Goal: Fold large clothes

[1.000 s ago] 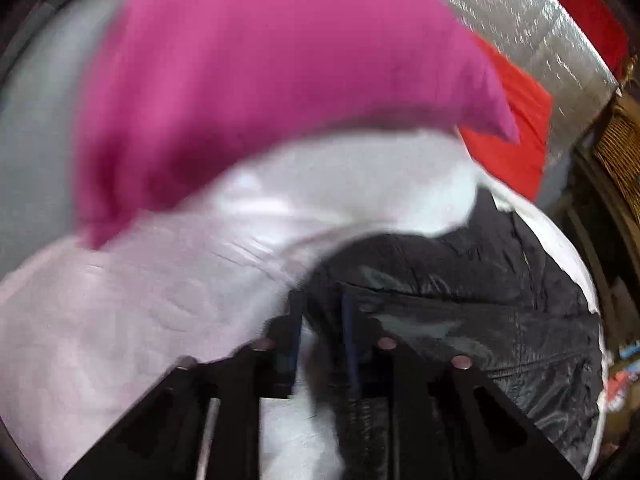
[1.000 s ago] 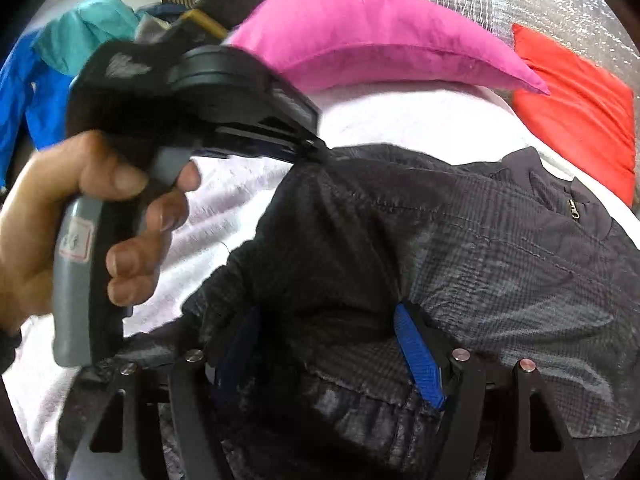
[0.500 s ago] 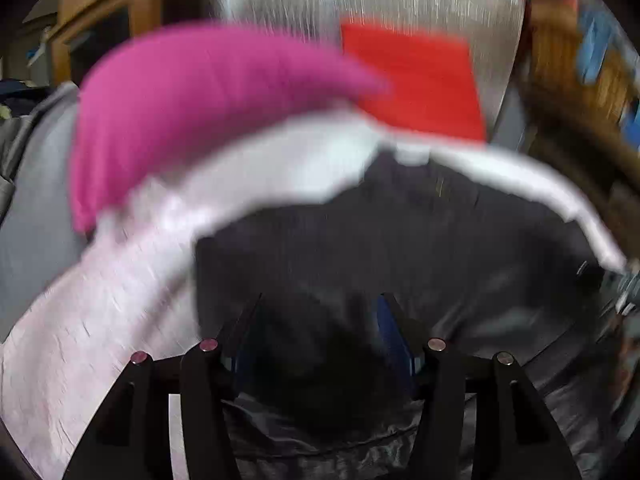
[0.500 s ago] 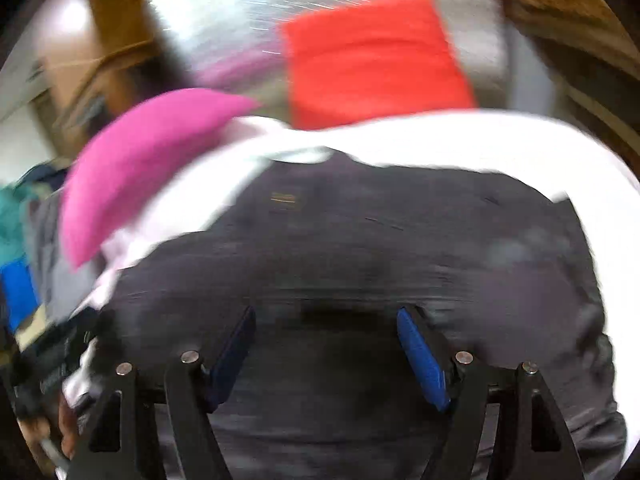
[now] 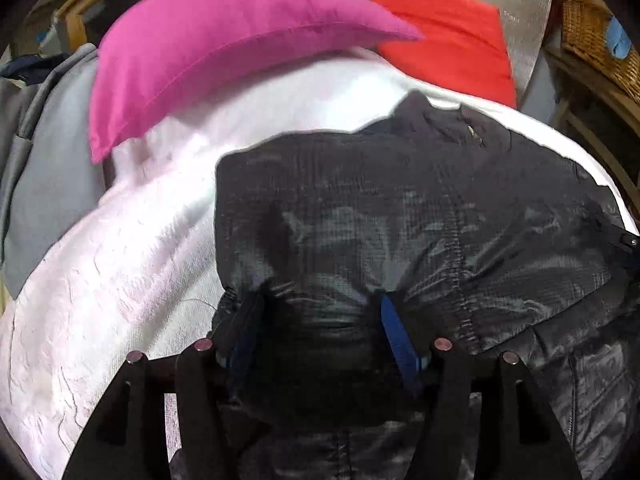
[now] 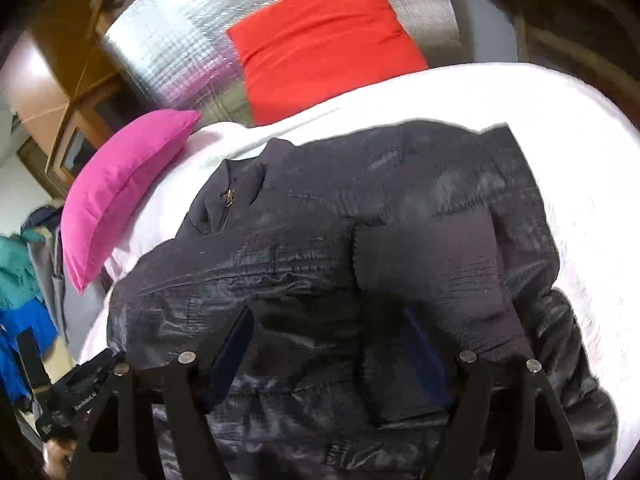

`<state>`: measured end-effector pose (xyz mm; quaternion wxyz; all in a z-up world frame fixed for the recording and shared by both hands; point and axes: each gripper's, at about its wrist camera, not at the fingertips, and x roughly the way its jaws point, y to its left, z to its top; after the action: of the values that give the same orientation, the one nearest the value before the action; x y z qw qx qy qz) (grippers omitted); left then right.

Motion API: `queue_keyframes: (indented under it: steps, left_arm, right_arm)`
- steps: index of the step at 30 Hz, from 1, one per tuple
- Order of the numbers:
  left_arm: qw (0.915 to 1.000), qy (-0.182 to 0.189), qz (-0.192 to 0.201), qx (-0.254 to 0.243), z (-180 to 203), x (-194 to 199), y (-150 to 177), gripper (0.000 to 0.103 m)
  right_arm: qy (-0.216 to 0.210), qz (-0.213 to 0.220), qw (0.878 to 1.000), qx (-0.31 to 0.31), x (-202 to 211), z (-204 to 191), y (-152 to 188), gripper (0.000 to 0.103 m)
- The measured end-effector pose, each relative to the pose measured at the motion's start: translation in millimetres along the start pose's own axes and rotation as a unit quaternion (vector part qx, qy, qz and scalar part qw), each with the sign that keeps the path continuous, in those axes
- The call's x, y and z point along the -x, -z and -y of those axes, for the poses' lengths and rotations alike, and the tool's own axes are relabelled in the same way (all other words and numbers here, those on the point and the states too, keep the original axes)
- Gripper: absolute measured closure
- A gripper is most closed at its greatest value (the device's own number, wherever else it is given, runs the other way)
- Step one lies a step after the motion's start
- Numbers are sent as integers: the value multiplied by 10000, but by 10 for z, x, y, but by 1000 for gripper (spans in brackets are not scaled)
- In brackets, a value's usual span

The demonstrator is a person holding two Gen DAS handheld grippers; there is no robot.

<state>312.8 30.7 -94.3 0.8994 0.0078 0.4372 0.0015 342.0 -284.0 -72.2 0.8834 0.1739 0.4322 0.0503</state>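
**Currently catalogued: black jacket on white bedcover, two handheld grippers above it**

Item one, the black quilted jacket [image 6: 400, 216]: laid flat across the white bedcover [image 6: 540, 96]; collar and brass zip pull [image 6: 229, 197] are turned toward the pillows; a sleeve with a ribbed cuff is folded across the body on the right side of the right wrist view; the shell is glossy and wrinkled.

Item two, the left gripper [image 5: 320, 320]: held low over the jacket's near edge; its jaws are opening, the blue pads [image 5: 394, 328] spread to either side of a raised bunch of black fabric; whether the pads touch that fabric cannot be told; its body is also seen at the lower left of the right wrist view, with a bit of the person's hand below it.

Item three, the right gripper [image 6: 328, 344]: jaws held wide apart, jacket fabric seen between them; no pinch is visible.

Surroundings: a pink pillow [image 5: 224, 40] is set at the head of the bed; a red pillow [image 6: 320, 40] is propped beside it against a silver quilted panel [image 6: 172, 48]; a grey garment [image 5: 48, 152] lies left of the bedcover; a wicker basket [image 5: 592, 36] is noted at far right of the left wrist view; teal and blue clothing [image 6: 20, 292] is heaped at far left of the right wrist view.
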Motion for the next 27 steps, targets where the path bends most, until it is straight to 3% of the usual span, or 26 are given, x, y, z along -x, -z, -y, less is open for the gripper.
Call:
queue_keyframes:
  steps: [4,7,11,17,21,27]
  left_arm:
    - [9990,201,345,192,-55,388,63,40]
    - [9971,401,535,357,-248,795,356,38]
    - [9933,558,570,834,-651,1255,1016,33]
    - [9901,444,287,1297,-1041,1721,1948,32]
    - [9854,628,38,1582,-1149,1955,2489,31]
    - [9817,826,-233,1700,-1123,2079,2846,30]
  right_arm:
    - [-413,325,9986,61,413,-119,38,25]
    - [-504,479,9974,179,851,-74,279,25]
    - [-409,495,9968,482,1547,163,890,25]
    - [40,741,9957,548,2562,639,1695,24]
    - [181,778,9967,133,3056,954,2255,22]
    - [-276,632,9920,-1058,3147,1338,2992,22]
